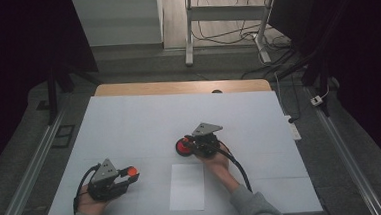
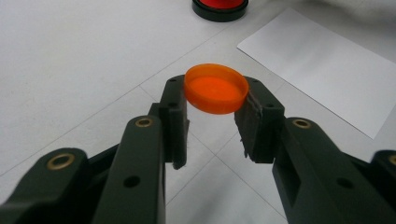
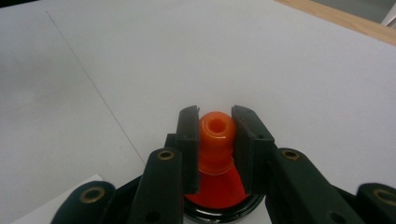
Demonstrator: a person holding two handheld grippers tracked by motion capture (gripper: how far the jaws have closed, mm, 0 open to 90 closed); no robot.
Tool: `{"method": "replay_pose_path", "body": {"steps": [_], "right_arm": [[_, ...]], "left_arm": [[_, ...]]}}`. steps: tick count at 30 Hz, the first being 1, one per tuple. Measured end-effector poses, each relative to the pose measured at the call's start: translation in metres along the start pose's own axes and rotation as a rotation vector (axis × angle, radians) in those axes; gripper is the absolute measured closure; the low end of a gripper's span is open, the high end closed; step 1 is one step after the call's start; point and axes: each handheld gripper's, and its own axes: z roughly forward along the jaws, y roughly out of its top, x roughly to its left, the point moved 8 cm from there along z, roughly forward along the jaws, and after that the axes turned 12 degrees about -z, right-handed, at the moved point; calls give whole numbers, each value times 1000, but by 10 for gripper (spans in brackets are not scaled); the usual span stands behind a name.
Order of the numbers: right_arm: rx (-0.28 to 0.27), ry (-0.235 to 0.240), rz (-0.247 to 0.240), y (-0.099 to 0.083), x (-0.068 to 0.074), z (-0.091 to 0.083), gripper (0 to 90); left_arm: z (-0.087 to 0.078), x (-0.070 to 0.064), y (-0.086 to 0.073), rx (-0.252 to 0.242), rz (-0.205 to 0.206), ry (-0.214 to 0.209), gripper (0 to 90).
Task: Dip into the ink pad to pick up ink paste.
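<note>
Two grippers hold tight: left gripper pinches the round orange plastic cap, right gripper squeezes the orange knob on the red-and-black stamp. Keep that stamp steady beside the white paper sheet.

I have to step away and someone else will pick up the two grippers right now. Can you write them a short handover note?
Left gripper: shut on a small round translucent orange cap, held above the white table cover.
Right gripper: shut on the orange knobbed handle of a red stamp in its black round base, mid-table.
A white paper sheet lies flat near the front edge.
Done: cap is off, handle gripped.
Left, probably: stamp the sheet, then recap.
</note>
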Motion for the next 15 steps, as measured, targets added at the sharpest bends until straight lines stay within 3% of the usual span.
{"method": "replay_pose_path", "body": {"steps": [5,15], "right_arm": [[38,6,-18,-6,3,6,723],[35,-15,-31,-7,4,5,725]], "left_arm": [[0,-1,0,0,1,1,647],[1,-2,0,2,3,4,647]]}}
